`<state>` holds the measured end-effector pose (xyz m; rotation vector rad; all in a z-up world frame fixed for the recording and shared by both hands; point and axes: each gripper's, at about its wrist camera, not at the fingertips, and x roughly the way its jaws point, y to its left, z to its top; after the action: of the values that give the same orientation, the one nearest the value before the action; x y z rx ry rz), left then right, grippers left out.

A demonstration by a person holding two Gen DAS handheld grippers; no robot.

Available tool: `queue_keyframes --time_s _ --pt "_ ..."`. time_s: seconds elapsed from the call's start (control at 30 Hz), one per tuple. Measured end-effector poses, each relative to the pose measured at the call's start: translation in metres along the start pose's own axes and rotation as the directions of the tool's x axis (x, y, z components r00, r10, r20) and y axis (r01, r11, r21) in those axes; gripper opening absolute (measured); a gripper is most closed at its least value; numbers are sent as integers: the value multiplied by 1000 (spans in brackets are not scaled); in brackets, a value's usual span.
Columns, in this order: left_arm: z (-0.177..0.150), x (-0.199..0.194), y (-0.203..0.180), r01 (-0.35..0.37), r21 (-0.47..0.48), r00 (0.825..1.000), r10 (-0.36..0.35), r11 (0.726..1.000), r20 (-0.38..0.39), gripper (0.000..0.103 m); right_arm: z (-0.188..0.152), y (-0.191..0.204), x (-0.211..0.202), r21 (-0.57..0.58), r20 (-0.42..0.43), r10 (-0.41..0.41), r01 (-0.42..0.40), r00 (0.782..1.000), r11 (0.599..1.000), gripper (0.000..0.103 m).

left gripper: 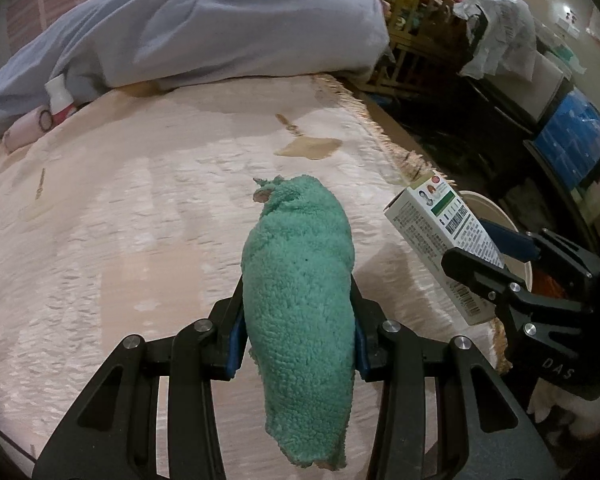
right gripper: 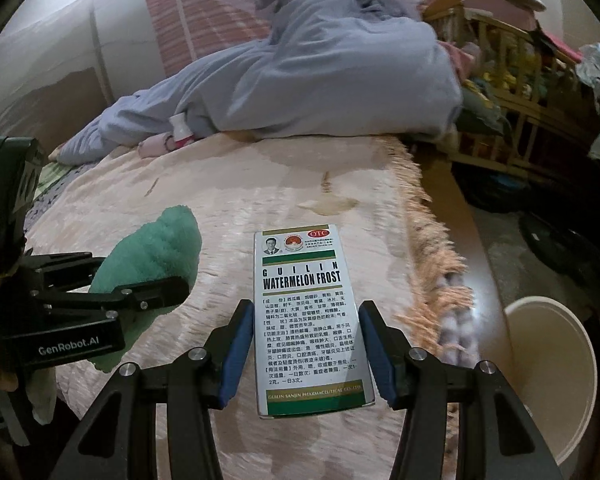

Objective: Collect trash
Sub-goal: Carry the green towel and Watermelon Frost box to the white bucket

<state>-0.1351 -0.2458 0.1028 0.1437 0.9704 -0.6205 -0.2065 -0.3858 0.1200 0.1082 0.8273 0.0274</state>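
My left gripper is shut on a rolled green terry cloth, which sticks out past the fingertips and hangs below them over the bed. In the right wrist view that left gripper and the green cloth appear at the left. My right gripper is shut on a white and green medicine box, printed face up and held by its long sides. The left wrist view shows the right gripper holding the box tilted over the bed's fringed edge.
A pink blanket with a brown stain covers the bed. A crumpled blue-grey duvet lies at the far end, with a small white and pink bottle beside it. A white bucket stands on the floor right of the bed, and a wooden crib beyond.
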Motion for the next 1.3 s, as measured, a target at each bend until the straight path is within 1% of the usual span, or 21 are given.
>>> queue_keyframes --time_s 0.47,0.87,1.13,1.3 --pt "15 22 -74 39 107 999 -39 993 -6 40 -17 -69 -28 106 18 -91 89 996 990 52" --pt "28 48 -137 86 175 996 -81 981 -36 40 -41 -138 -47 210 -1 -178 174 984 962 52" --pt "40 67 -180 148 209 988 -138 967 -64 40 -59 -183 -51 271 -33 -238 238 971 933 52" --pt "45 83 -204 201 217 978 -183 955 -98 40 -72 -210 -50 321 -57 -258 262 965 910 52"
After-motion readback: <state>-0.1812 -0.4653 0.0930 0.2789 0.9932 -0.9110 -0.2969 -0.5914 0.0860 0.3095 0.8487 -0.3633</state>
